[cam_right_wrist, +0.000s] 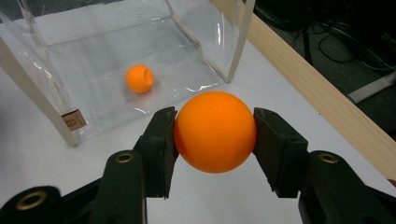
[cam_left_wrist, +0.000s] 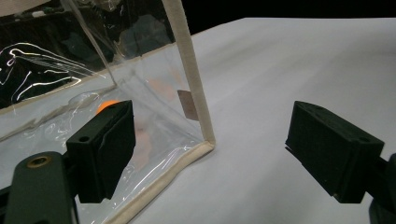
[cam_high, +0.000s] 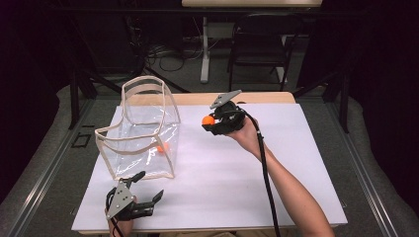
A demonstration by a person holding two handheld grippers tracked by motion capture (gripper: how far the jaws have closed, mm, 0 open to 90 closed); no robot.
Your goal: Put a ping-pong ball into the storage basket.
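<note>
Right claw (cam_right_wrist: 215, 135) squeezes orange ball (cam_right_wrist: 215, 131), up over counter (cam_high: 296, 163), just right of clear bag (cam_high: 143, 129). Left claw (cam_high: 140, 190) wide open, holding nothing, near bag's near corner. Second ball (cam_right_wrist: 139, 78) sits inside bag. Good move, likely: lift ball over bag's open top, let go low.

- The left gripper (cam_left_wrist: 210, 158) hangs low over the white table (cam_left_wrist: 289, 70), its jaws spread wide with nothing between them.
- The clear bag's (cam_left_wrist: 70, 93) cream-edged corner stands just ahead of the left jaw.
- An orange ball (cam_left_wrist: 106, 105) peeks through the bag, above that jaw.
</note>
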